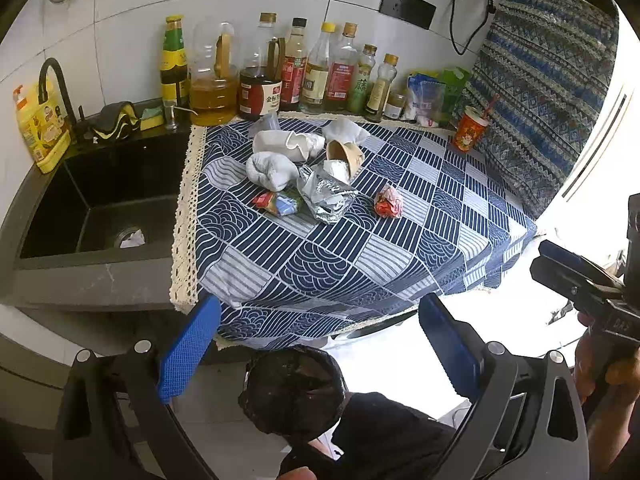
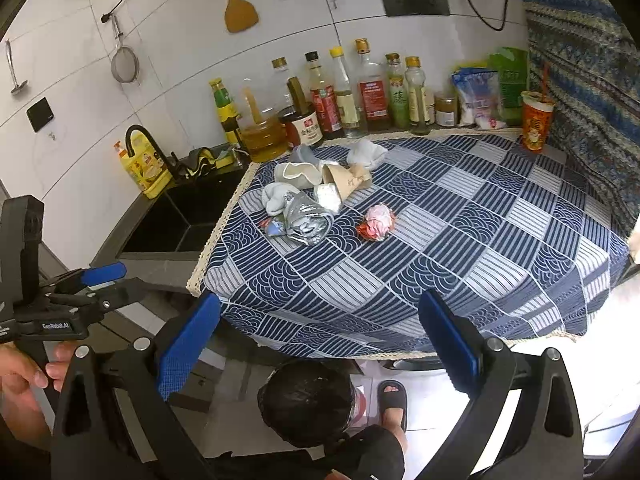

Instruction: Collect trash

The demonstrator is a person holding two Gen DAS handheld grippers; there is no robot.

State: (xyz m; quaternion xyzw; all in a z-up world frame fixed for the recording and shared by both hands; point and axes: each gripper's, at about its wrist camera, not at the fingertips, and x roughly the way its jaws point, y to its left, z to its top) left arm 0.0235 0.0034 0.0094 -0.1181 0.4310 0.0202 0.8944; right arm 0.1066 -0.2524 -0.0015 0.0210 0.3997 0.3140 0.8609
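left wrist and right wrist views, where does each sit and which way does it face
Left wrist: on the open left gripper, low before the blue patterned tablecloth, facing the tiled wall; right gripper at its right edge.
Right wrist: on the open right gripper, same heading; left gripper at its left.
Shared: crumpled silver foil wrapper.

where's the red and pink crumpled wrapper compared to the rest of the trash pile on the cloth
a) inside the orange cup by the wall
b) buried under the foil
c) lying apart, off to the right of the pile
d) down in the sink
c: the red and pink wrapper lies alone on the checked cloth, with bare cloth between it and the crumpled foil at the pile's edge.
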